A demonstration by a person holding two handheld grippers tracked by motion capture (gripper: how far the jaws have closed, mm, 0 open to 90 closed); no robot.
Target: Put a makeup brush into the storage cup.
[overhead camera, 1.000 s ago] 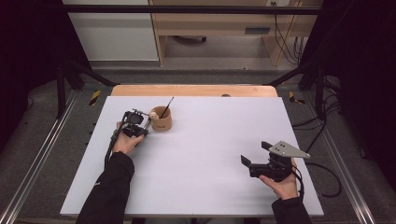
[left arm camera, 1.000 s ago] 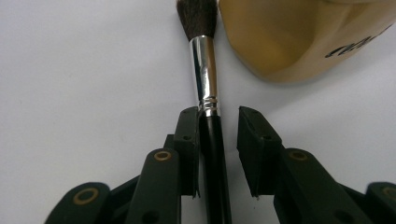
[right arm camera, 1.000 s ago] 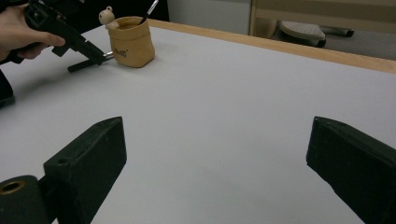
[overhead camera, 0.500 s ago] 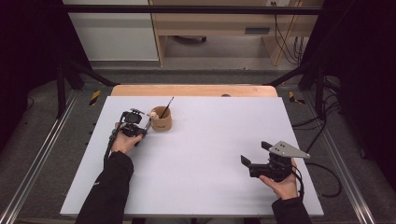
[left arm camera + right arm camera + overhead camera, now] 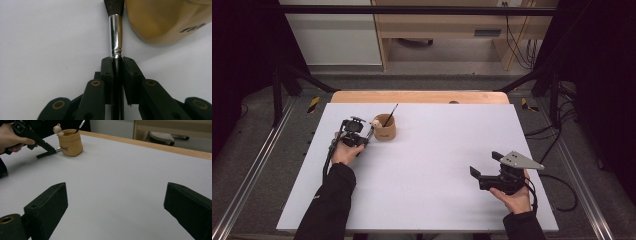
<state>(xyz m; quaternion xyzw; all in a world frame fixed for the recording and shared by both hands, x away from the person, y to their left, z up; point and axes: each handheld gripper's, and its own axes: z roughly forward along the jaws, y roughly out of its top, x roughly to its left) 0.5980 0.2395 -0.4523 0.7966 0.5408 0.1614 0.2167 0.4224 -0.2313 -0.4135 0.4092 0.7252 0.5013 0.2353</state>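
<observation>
1. A brush [image 5: 116,32] lies on the white surface [image 5: 437,165] beside a tan pot [image 5: 384,127].
2. The left gripper [image 5: 117,65] clamps its handle, probably for lifting into the pot.
3. The right gripper [image 5: 484,170] waits well apart, jaws wide open.

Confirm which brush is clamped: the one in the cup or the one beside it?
The brush beside the cup: the left hand-held gripper grips its black handle; the other brush stands in the cup.

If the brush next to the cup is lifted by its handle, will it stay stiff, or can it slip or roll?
The brush probably stays stiff: its handle and metal ferrule look rigid. The glossy, thin handle might slip between the left hand-held gripper's pads. Being round, it would likely roll if released on the flat table.
</observation>
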